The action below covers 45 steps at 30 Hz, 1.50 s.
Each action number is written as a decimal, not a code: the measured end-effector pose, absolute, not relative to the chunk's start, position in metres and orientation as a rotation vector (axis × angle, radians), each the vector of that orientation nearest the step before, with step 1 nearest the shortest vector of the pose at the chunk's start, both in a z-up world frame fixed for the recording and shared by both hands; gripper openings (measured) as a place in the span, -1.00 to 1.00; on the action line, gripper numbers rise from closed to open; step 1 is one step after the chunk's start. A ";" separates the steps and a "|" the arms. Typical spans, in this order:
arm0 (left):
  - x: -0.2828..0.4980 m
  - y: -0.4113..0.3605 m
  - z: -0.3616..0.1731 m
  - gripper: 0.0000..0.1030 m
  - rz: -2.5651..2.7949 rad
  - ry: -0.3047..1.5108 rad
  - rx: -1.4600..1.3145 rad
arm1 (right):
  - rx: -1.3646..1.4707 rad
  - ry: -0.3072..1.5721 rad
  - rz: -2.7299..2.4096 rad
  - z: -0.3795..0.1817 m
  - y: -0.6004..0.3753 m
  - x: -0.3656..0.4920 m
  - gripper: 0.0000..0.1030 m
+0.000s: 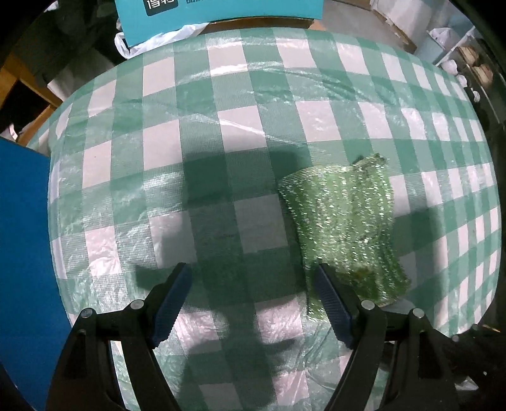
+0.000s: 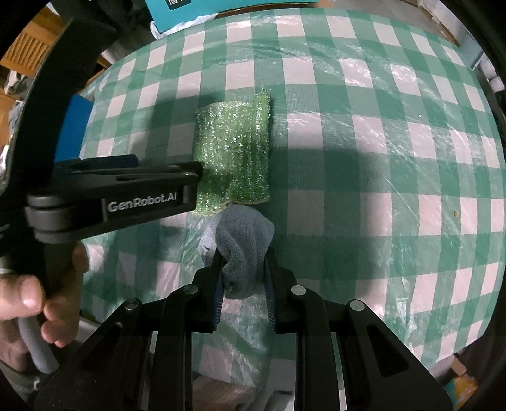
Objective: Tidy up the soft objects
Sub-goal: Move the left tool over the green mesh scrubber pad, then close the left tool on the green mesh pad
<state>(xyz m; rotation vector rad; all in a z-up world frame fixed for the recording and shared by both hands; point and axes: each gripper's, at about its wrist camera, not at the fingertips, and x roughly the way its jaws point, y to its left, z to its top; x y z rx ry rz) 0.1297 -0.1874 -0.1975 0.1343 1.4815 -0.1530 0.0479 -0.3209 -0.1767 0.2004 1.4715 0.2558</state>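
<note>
A sparkly green scrubbing cloth (image 1: 341, 227) (image 2: 234, 148) lies flat on the green-and-white checked tablecloth (image 1: 221, 142) (image 2: 379, 158). My left gripper (image 1: 252, 266) (image 2: 164, 166) hangs open just above the table, pointing down. Its right finger (image 1: 332, 300) is at the cloth's lower left edge, and only tablecloth lies between the fingers. My right gripper (image 2: 243, 253) is shut on a bunched grey-blue cloth (image 2: 243, 240). That cloth's far end reaches the near edge of the green cloth. A person's hand (image 2: 31, 300) holds the left gripper's handle.
A teal box (image 1: 221, 19) and a white plastic bag (image 1: 158, 41) sit beyond the table's far edge. A blue panel (image 1: 22, 253) stands off the table's left side. Shelving (image 1: 458, 57) is at the far right.
</note>
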 end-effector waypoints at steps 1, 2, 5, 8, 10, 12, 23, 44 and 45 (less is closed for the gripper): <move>0.131 -0.190 -0.200 0.57 -0.150 1.481 0.138 | 0.201 1.470 0.256 -0.176 -0.322 0.047 -0.60; 0.131 -0.190 -0.200 0.57 -0.150 1.478 0.145 | 0.202 1.469 0.256 -0.176 -0.322 0.047 -0.60; 0.126 -0.201 -0.204 0.58 -0.152 1.471 0.173 | 0.201 1.467 0.250 -0.174 -0.326 0.045 -0.60; 0.125 -0.206 -0.207 0.65 -0.151 1.466 0.189 | 0.198 1.469 0.234 -0.172 -0.331 0.042 -0.60; 0.125 -0.206 -0.209 0.71 -0.146 1.465 0.188 | 0.193 1.470 0.222 -0.169 -0.335 0.040 -0.60; 0.124 -0.208 -0.209 0.72 -0.151 1.463 0.191 | 0.192 1.467 0.203 -0.166 -0.341 0.037 -0.61; 0.136 -0.189 -0.196 0.67 -0.206 1.504 -0.040 | 0.229 1.405 0.115 -0.146 -0.379 0.036 -0.61; 0.139 -0.252 -0.213 0.68 -0.182 1.549 -0.164 | 0.236 1.347 0.075 -0.136 -0.393 0.041 -0.61; 0.138 -0.254 -0.214 0.68 -0.179 1.546 -0.154 | 0.238 1.348 0.074 -0.136 -0.394 0.042 -0.61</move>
